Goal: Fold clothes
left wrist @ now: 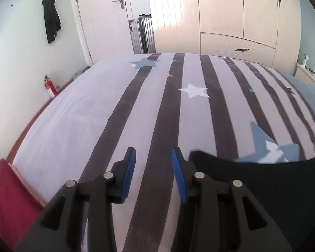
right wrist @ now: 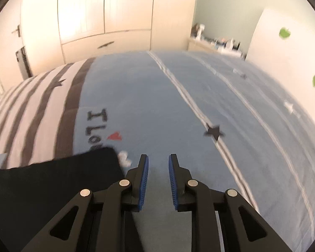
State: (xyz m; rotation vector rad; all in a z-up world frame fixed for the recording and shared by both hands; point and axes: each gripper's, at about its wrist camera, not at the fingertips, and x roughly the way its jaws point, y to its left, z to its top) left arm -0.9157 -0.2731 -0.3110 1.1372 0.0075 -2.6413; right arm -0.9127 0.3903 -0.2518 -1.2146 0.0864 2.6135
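Both grippers stand with jaws parted and nothing between them: left gripper (left wrist: 153,154), right gripper (right wrist: 158,159); a dark garment (left wrist: 252,180) lies flat on the bedspread (left wrist: 94,115) between them, its long axis running side to side, one corner (right wrist: 109,153) beside the right gripper.

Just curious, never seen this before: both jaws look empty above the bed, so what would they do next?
Probably reach for the black garment again: it lies on the bed, the left gripper and right gripper open beside it, holding nothing.
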